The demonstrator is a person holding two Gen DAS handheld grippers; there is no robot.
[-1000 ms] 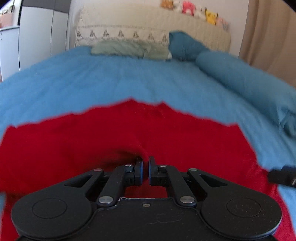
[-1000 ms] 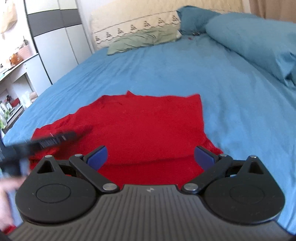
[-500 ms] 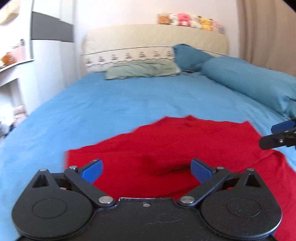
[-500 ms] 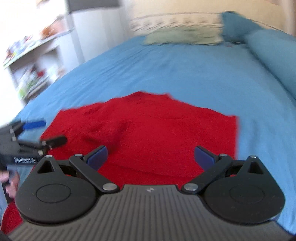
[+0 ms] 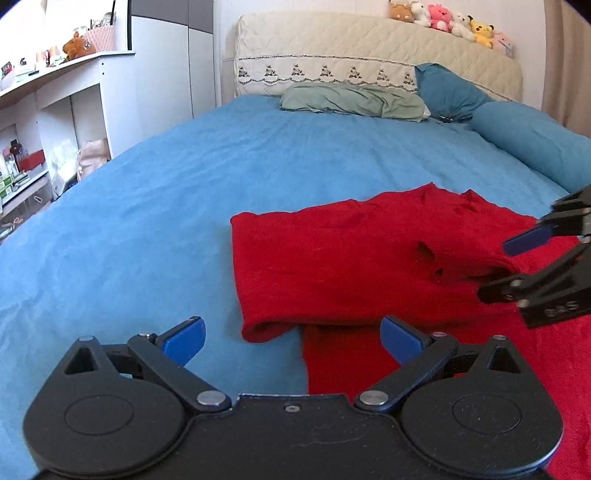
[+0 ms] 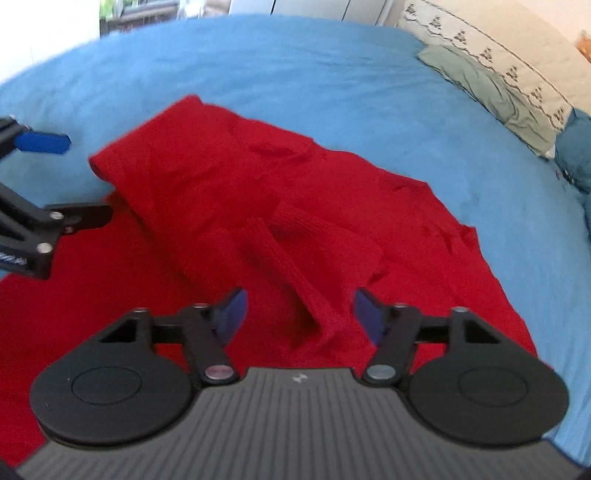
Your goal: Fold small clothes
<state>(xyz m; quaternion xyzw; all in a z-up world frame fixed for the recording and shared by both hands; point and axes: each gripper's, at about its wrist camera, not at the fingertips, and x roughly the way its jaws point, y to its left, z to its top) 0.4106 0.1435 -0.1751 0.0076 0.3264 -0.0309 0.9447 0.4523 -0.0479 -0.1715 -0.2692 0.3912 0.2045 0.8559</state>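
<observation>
A red knit garment (image 5: 340, 266) lies partly folded on the blue bedsheet (image 5: 147, 206). Its left part is doubled over, with a rolled fold edge near my left gripper. My left gripper (image 5: 291, 338) is open and empty, just short of that fold edge. My right gripper (image 6: 297, 312) is open and empty, low over a ribbed bunched part of the garment (image 6: 295, 258). The right gripper also shows at the right edge of the left wrist view (image 5: 524, 258), and the left gripper at the left edge of the right wrist view (image 6: 55, 177).
A green pillow (image 5: 351, 101), a teal pillow (image 5: 447, 90) and a long blue bolster (image 5: 535, 144) lie by the cream headboard (image 5: 369, 51). Plush toys (image 5: 450, 18) sit on top of it. White shelves (image 5: 44, 110) stand left of the bed.
My left gripper has opened, let go of the red cloth and drawn back to the left. My right gripper has swung over the garment's bunched right part and narrowed a little.
</observation>
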